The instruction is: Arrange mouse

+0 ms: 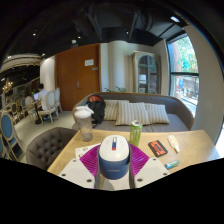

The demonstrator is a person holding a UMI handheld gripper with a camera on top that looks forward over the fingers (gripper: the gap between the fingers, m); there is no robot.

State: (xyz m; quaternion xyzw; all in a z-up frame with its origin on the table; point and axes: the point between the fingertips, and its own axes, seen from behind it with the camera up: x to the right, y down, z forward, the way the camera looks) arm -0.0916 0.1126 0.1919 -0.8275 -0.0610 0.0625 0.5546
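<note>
Tongs (114, 172) held the mouse (114, 157), both fingers seemingly pressed on its sides, above a magenta mat (93, 155) on the bench (195, 148). Beyond stood a green can (136, 132) and a cup (84, 121); a dark phone (157, 147) lay to one side. Pickup looked done; placing the mouse remained.

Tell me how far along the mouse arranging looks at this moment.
In hand: the mouse sits between the gripper fingers, both pink pads against its sides, apparently lifted above the wooden table. Done: the pickup, it seems. Left: setting it down; no target spot is evident. A green can, a paper cup and small items stand beyond the fingers.
</note>
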